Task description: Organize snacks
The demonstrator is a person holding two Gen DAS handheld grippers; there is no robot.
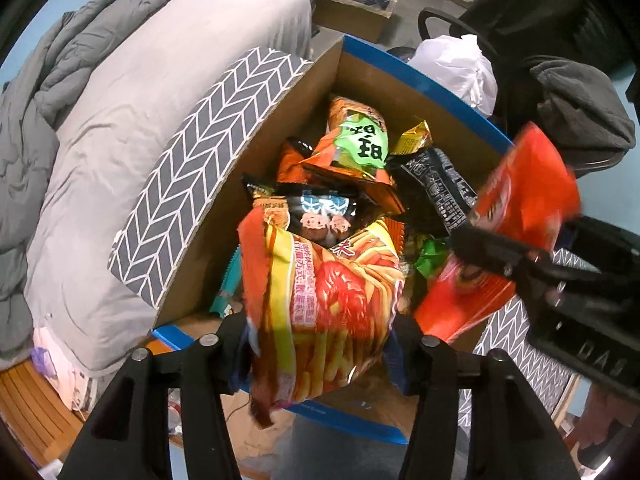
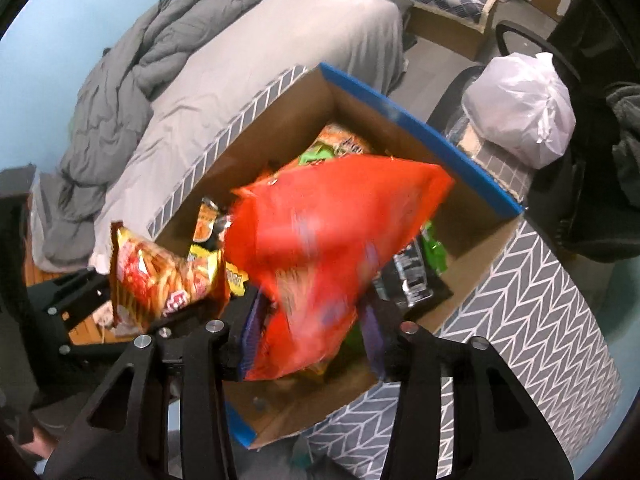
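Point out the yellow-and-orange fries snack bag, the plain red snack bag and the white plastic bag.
yellow-and-orange fries snack bag (image 1: 332,304), left wrist view, printed front.
plain red snack bag (image 2: 332,240), right wrist view, middle panel.
white plastic bag (image 2: 520,108), right wrist view, bulging side.

"DAS" embossed on right tongs (image 1: 486,246)

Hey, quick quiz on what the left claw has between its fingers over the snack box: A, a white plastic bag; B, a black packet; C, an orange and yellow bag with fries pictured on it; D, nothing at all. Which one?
C: in the left wrist view the fries bag hangs between the left claw fingers above the cardboard box.
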